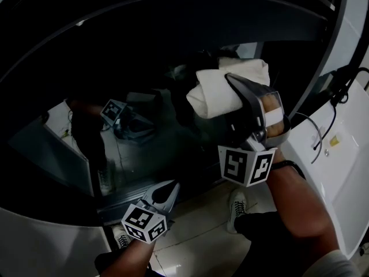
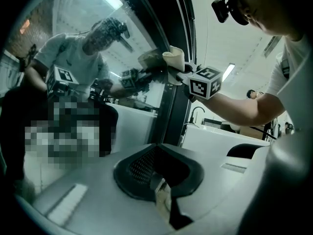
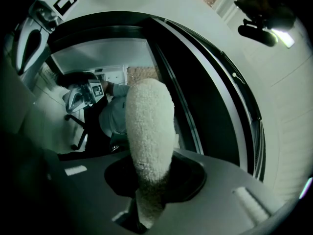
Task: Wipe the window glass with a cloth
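The window glass [image 1: 144,68] is dark and mirrors the room. A white folded cloth [image 1: 222,91] is pressed against it near the frame's right side, with my right gripper [image 1: 230,78] shut on it. In the right gripper view the cloth [image 3: 149,131] rises fuzzy and upright from between the jaws toward the glass [image 3: 98,72]. My left gripper [image 1: 172,186] hangs lower left, shut and empty, away from the glass. The left gripper view shows the cloth [image 2: 175,60] touching the pane at the dark frame.
A dark curved window frame [image 1: 323,68] runs along the right. White counter [image 1: 340,166] with black cable [image 1: 323,131] lies to the right. Below are a tiled floor and white shoe [image 1: 236,203]. The pane [image 2: 98,58] reflects a person and both grippers.
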{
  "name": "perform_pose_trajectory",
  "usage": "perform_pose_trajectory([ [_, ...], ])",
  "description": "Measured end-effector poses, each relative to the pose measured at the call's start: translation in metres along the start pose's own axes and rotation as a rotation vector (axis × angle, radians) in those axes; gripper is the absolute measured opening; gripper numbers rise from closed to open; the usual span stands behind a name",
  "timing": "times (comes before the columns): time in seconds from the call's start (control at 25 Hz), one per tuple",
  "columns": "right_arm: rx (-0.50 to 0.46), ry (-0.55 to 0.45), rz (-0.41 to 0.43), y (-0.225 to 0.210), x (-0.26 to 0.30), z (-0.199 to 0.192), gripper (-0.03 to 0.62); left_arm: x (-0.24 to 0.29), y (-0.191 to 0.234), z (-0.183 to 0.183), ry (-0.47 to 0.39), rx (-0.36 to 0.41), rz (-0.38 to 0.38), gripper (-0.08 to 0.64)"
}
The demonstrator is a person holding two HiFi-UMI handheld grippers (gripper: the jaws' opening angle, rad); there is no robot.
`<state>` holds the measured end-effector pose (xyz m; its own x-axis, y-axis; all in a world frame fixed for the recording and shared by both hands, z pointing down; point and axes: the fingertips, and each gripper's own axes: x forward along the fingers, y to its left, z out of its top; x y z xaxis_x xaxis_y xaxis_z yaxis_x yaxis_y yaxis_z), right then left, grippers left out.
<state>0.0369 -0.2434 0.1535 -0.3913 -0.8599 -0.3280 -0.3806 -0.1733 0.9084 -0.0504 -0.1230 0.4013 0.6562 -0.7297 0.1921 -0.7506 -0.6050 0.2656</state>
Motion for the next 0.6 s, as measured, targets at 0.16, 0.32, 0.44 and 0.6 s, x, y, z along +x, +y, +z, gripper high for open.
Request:
perform_pose_trajectory([
  [0.16, 0.006, -0.007, -0.011, 0.008, -0.003, 0.004, 0.081, 0.002, 0.005, 0.002, -0.001, 0.002, -0.007, 0.015],
  [0.32, 0.011, -0.011, -0.002, 0.016, -0.006, 0.005, 0.081, 0.002, 0.001, 0.005, 0.006, 0.015, -0.013, 0.015],
  [0.44, 0.011, -0.007, -0.001, 0.023, -0.009, 0.005, 0.080, 0.003, 0.001, 0.001, 0.013, 0.024, -0.019, 0.015],
  [0.6, 0.017, 0.000, 0.010, 0.035, -0.013, 0.008, 0.081, 0.000, 0.001, -0.002, 0.021, 0.056, -0.020, 0.015],
])
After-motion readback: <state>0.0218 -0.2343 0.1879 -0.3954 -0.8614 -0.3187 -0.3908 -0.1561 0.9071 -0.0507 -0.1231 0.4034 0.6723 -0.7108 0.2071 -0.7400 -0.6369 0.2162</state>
